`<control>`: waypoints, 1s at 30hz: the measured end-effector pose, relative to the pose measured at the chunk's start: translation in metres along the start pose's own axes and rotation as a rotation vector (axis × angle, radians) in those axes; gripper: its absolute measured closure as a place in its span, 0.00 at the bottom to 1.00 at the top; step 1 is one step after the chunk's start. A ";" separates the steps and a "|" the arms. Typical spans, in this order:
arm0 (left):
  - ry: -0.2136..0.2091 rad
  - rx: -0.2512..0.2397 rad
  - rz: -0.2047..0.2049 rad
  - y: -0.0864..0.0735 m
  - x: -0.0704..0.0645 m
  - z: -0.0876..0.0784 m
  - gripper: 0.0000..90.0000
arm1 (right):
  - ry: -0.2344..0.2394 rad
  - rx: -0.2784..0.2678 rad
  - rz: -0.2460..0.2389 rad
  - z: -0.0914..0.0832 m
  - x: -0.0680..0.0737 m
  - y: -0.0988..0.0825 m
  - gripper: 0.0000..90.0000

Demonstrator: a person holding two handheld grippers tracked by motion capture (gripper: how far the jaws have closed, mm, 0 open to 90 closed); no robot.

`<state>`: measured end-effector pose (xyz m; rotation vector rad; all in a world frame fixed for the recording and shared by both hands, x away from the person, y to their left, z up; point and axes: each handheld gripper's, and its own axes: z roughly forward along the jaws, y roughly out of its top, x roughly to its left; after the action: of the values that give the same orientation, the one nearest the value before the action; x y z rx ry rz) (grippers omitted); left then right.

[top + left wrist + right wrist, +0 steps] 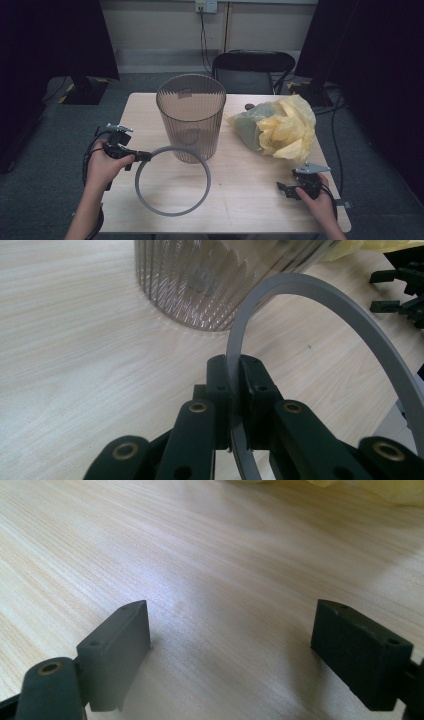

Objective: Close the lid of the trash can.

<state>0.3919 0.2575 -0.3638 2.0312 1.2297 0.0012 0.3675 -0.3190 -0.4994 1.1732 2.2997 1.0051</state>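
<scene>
Room: dark screens on both sides, grey floor, a black chair (253,70) behind my worktop.
Worktop (250,200): pale wood grain, carrying everything below.
Bin (191,117): a clear ribbed waste bin standing upright near the middle, open end up.
Bag (277,127): crumpled yellow plastic lying to the right of the bin, near it.
Ring (172,181): a grey hoop lying about flat in front of the bin, its far edge by the bin's base.
My arms: both forearms come in from the near edge, left hand (102,167) by the left edge, right hand (317,197) near the right corner.
Left gripper (235,371): clamped on the ring's rim.
Right gripper (232,645): jaws spread wide, holding nothing, low over bare wood.
</scene>
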 end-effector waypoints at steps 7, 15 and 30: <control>-0.009 -0.016 0.002 0.005 -0.003 -0.011 0.93 | 0.001 0.000 0.000 0.000 0.000 0.000 0.17; -0.007 -0.033 0.005 0.010 -0.006 -0.019 0.93 | 0.000 0.000 0.000 0.000 0.000 0.000 0.17; -0.009 -0.052 0.016 0.023 -0.017 -0.038 0.93 | 0.000 0.000 0.000 0.000 0.000 0.000 0.17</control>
<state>0.3866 0.2613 -0.3165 1.9945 1.1958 0.0311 0.3675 -0.3190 -0.4994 1.1731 2.3000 1.0051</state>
